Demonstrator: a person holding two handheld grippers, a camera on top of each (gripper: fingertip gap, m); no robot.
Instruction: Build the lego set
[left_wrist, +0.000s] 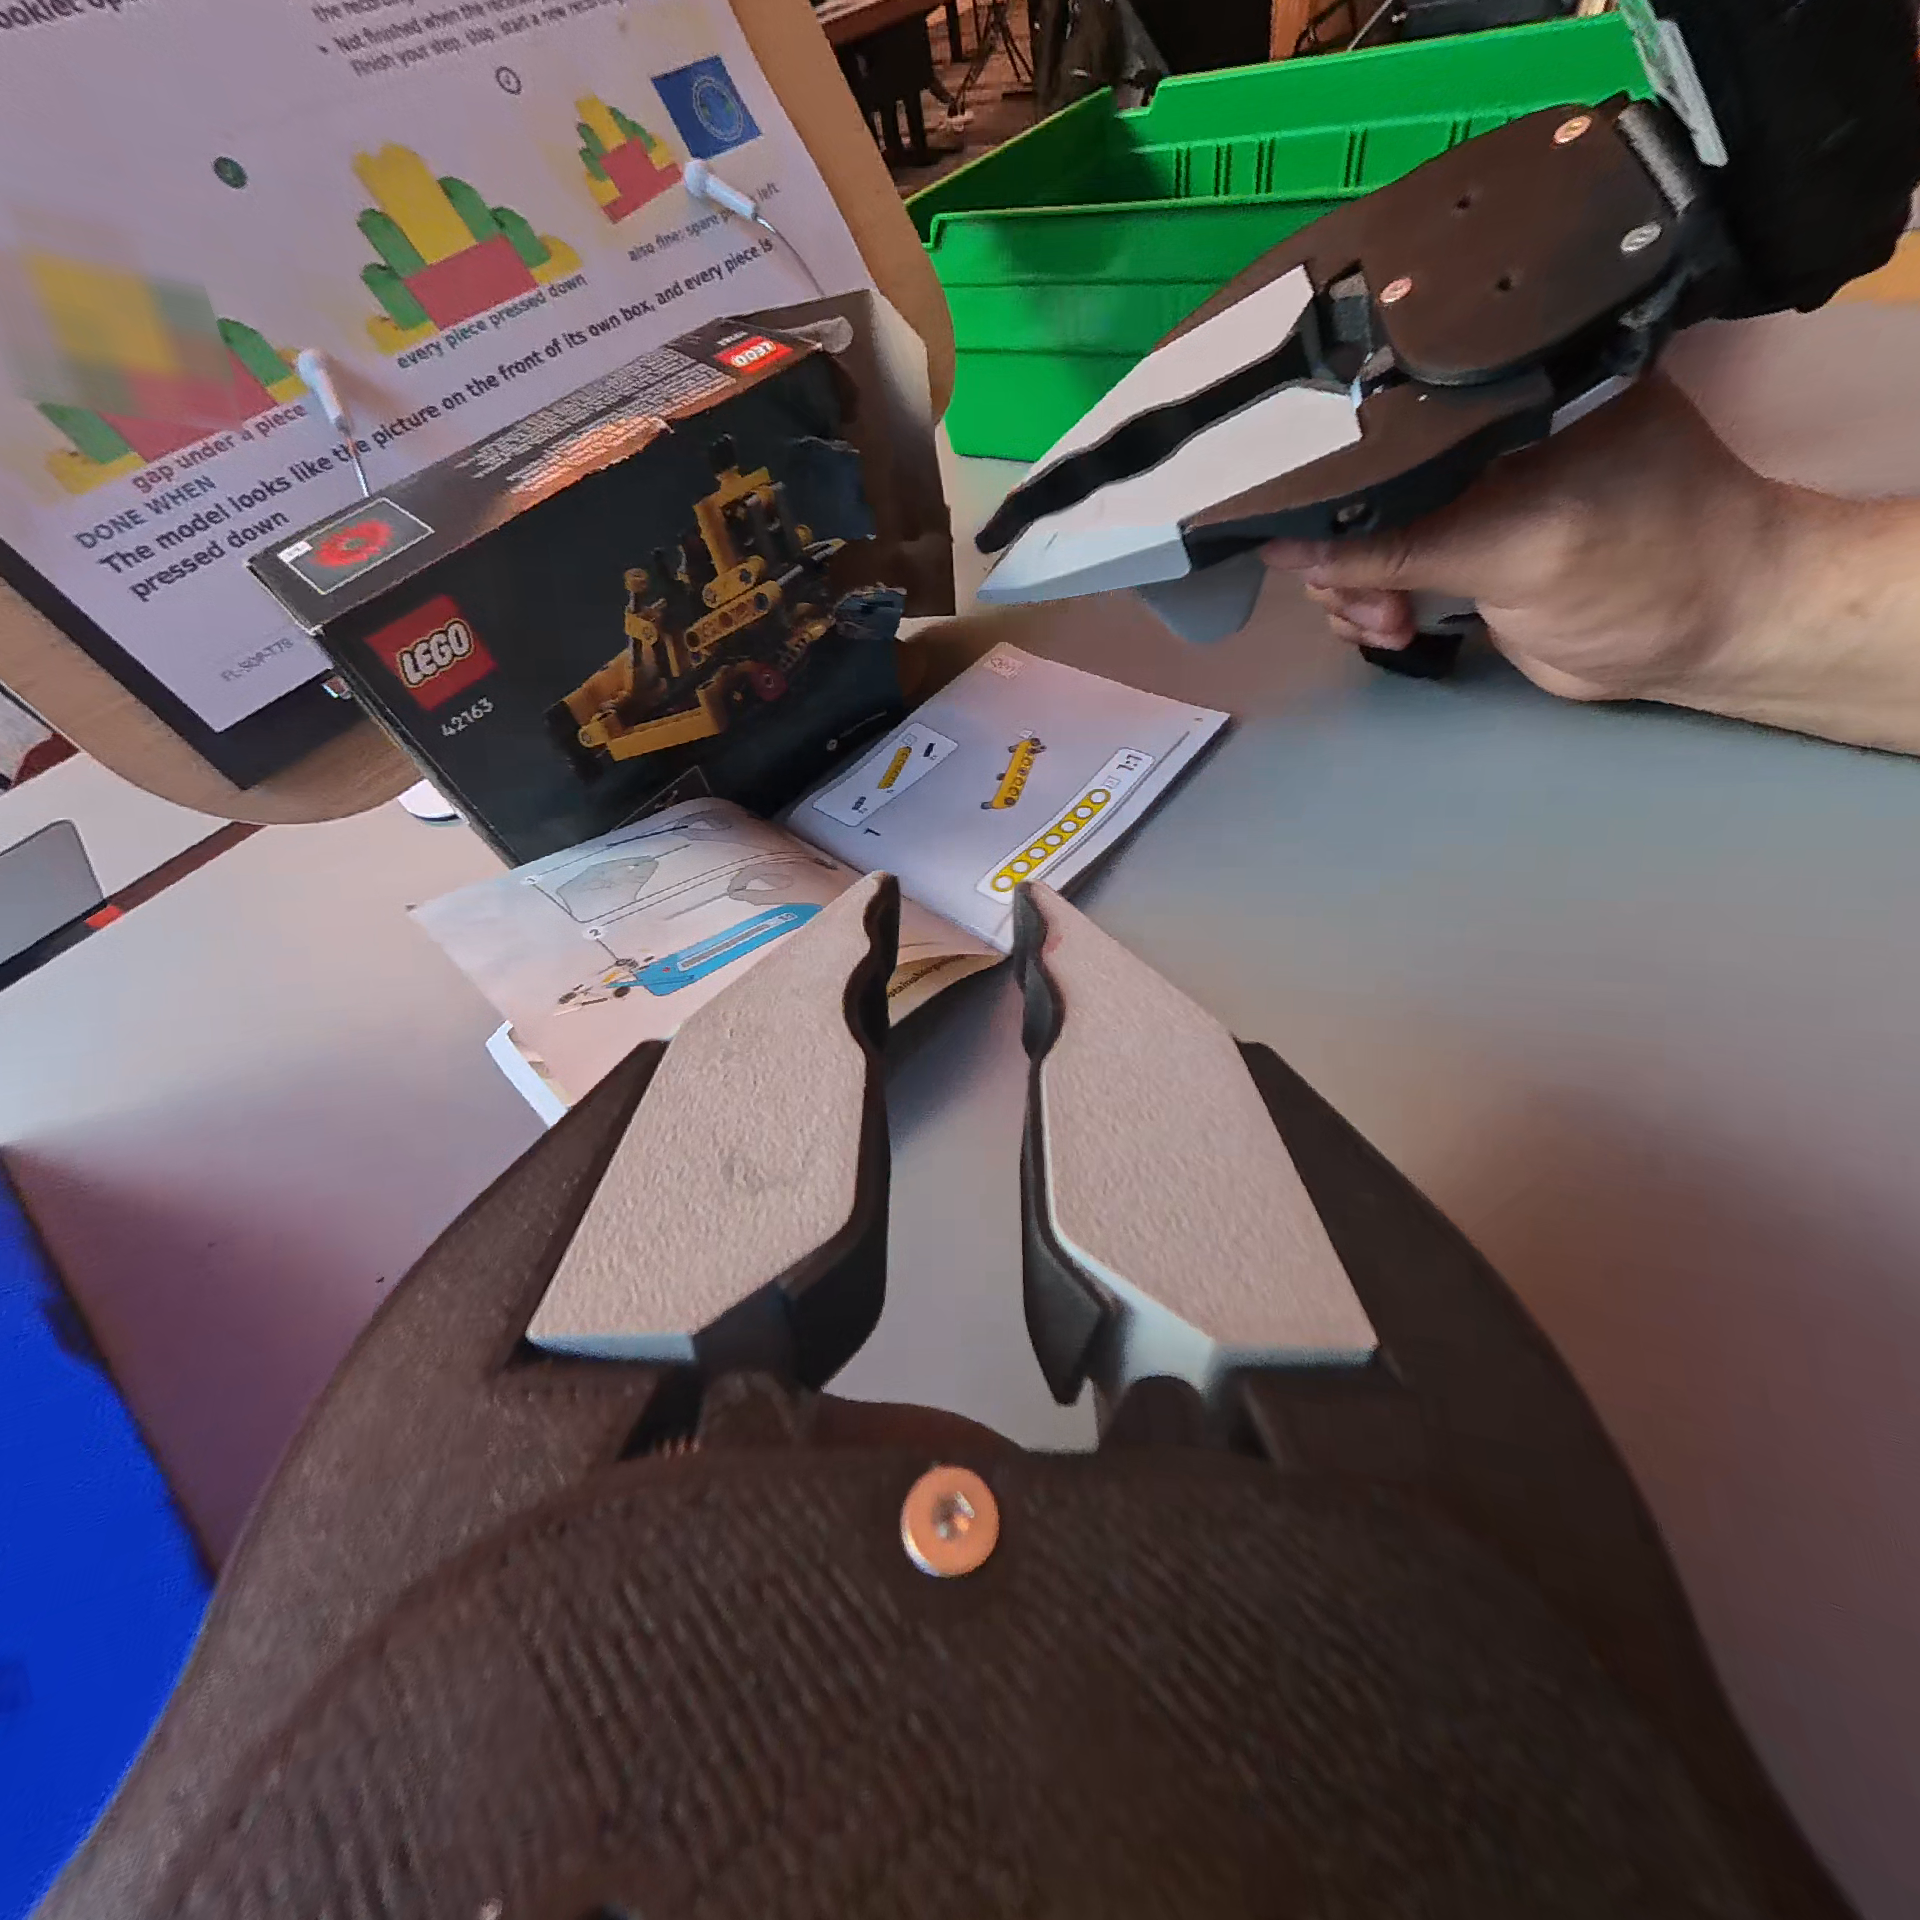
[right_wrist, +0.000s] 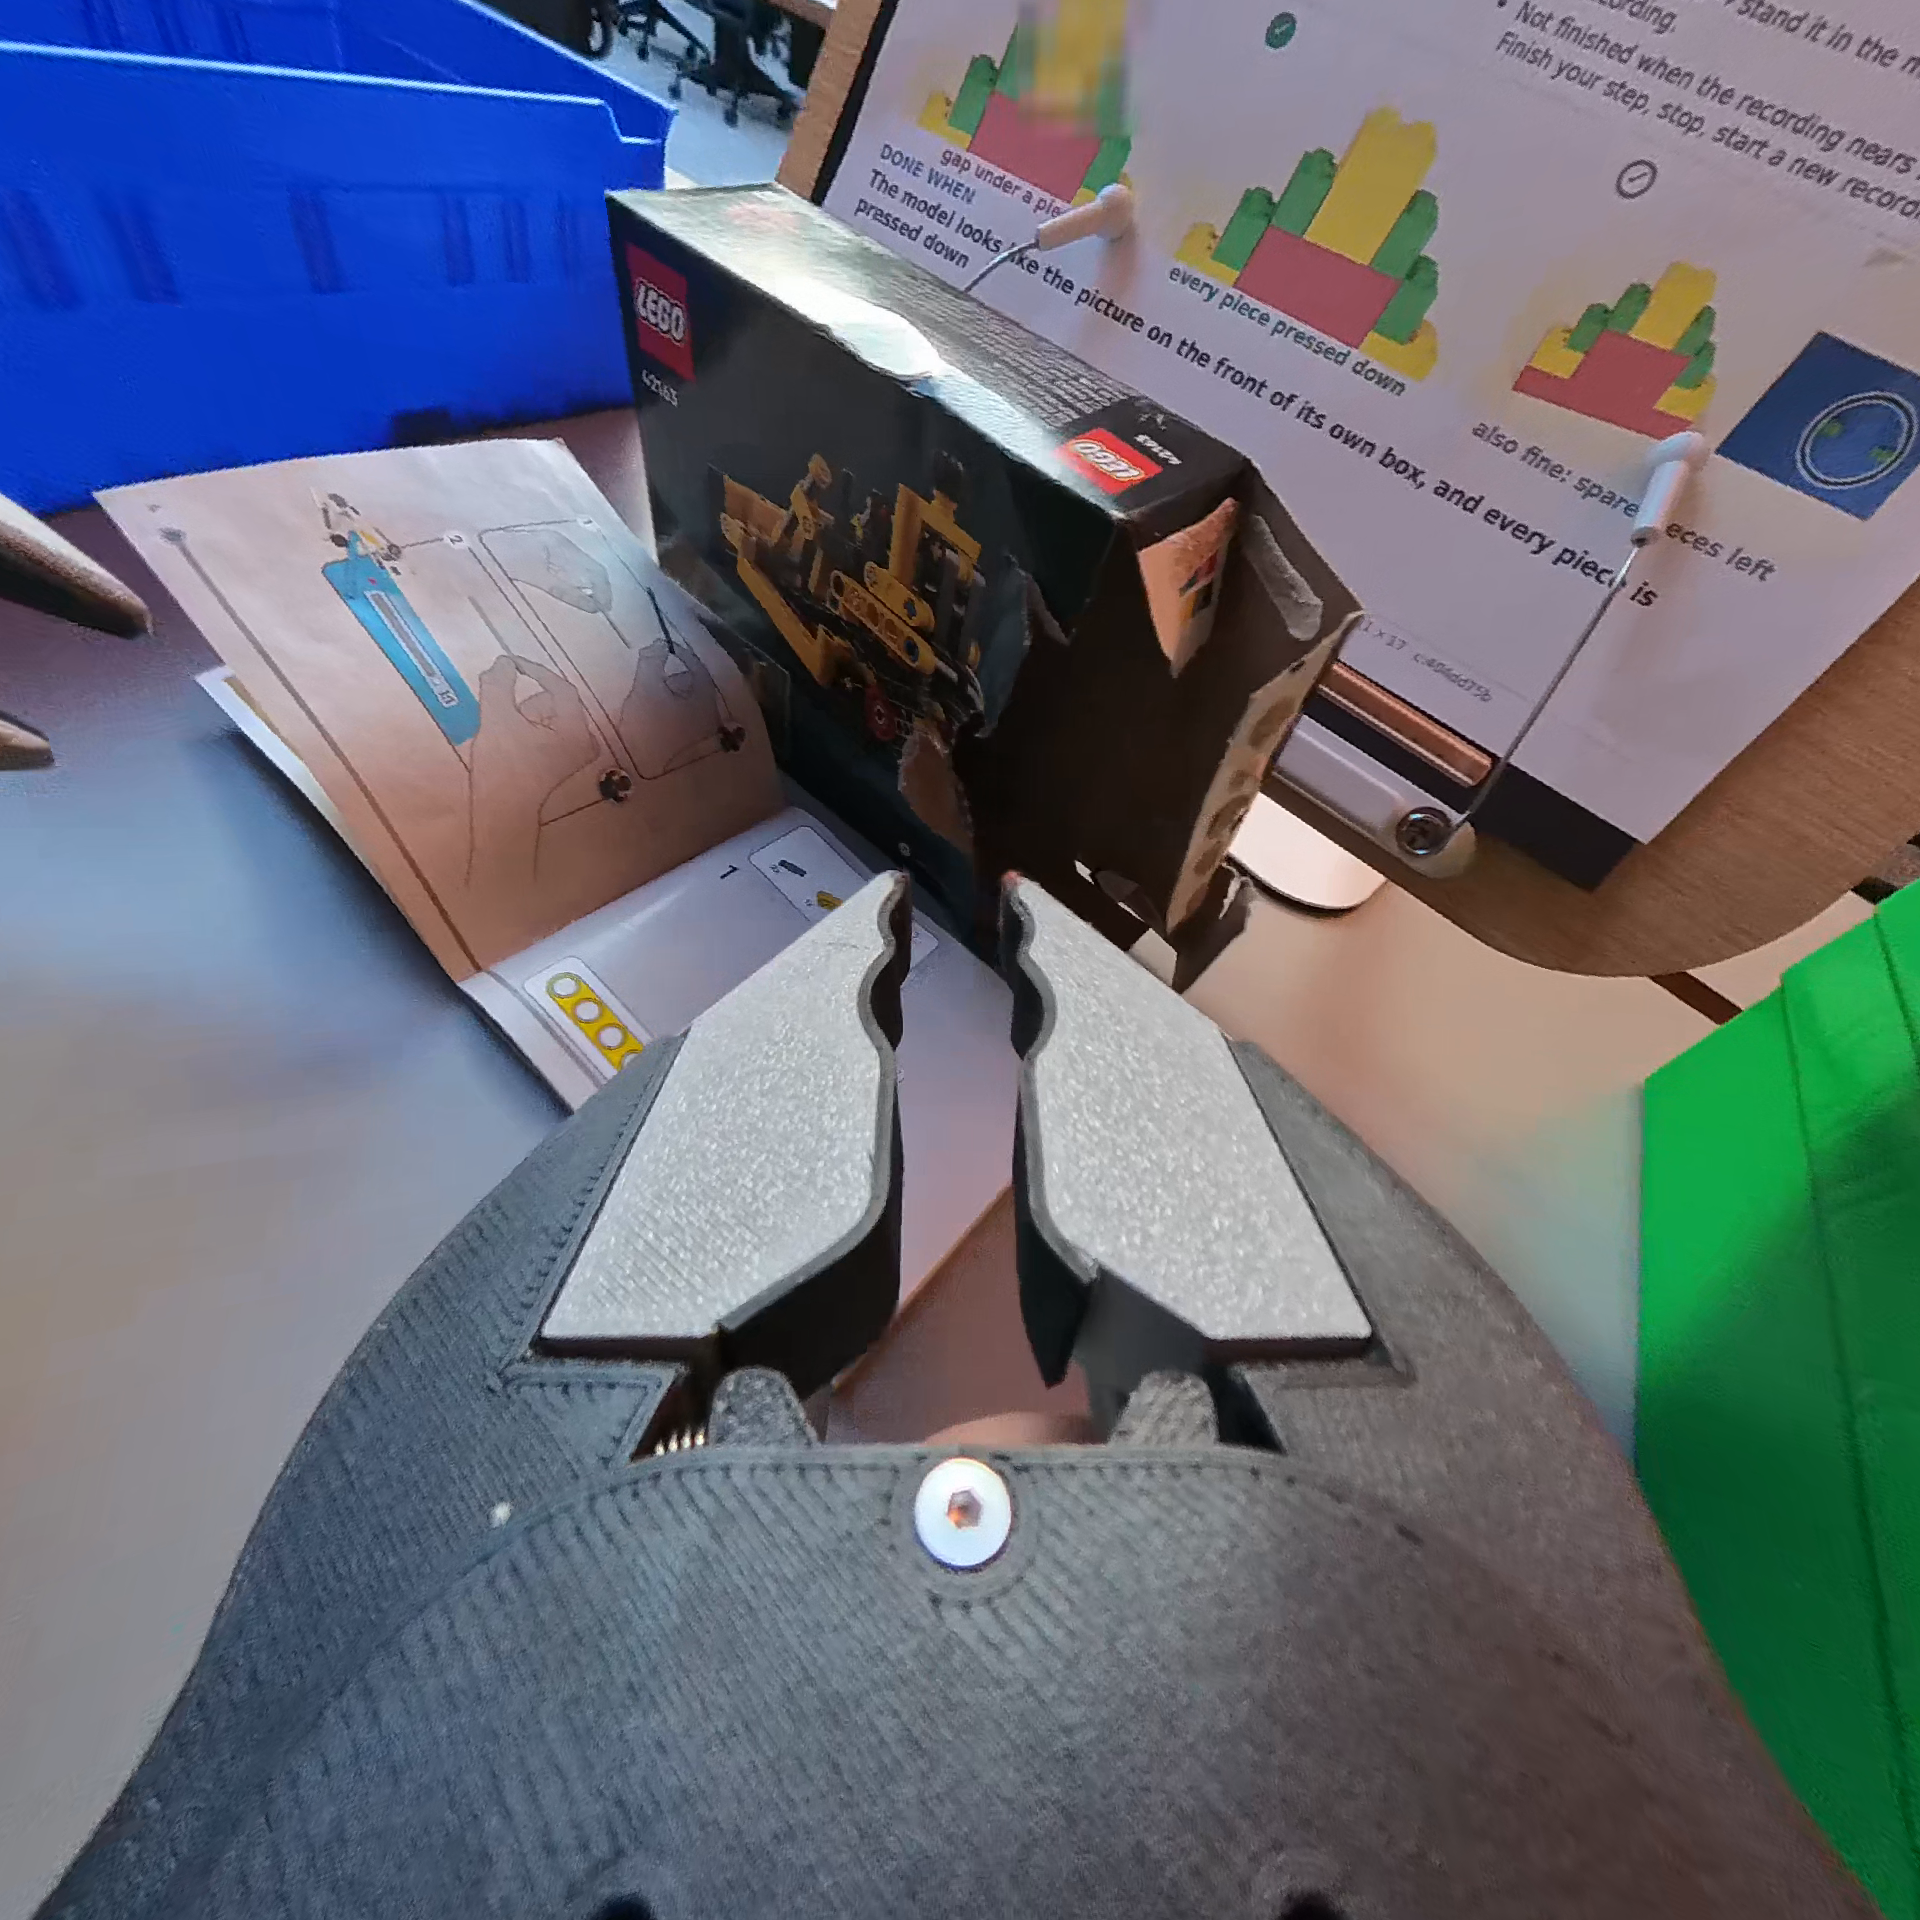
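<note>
Left claw (left_wrist: 954, 894) narrowly parted, holding nothing, above the open instruction booklet (left_wrist: 997, 790) on the grey tabletop (left_wrist: 1455, 1039), right claw (right_wrist: 951, 883) likewise narrow and unloaded, lego box (right_wrist: 914, 540) upright behind booklet, green bin (left_wrist: 1195, 208) beyond, blue bin (right_wrist: 260, 260) at left.

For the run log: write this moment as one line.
left gripper open, empty | right gripper open, empty | instruction booklet open | set box upright | no loose pieces visible

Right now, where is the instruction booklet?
The instruction booklet lies open on the grey table, directly before the set's box, just beyond the left gripper.
</note>
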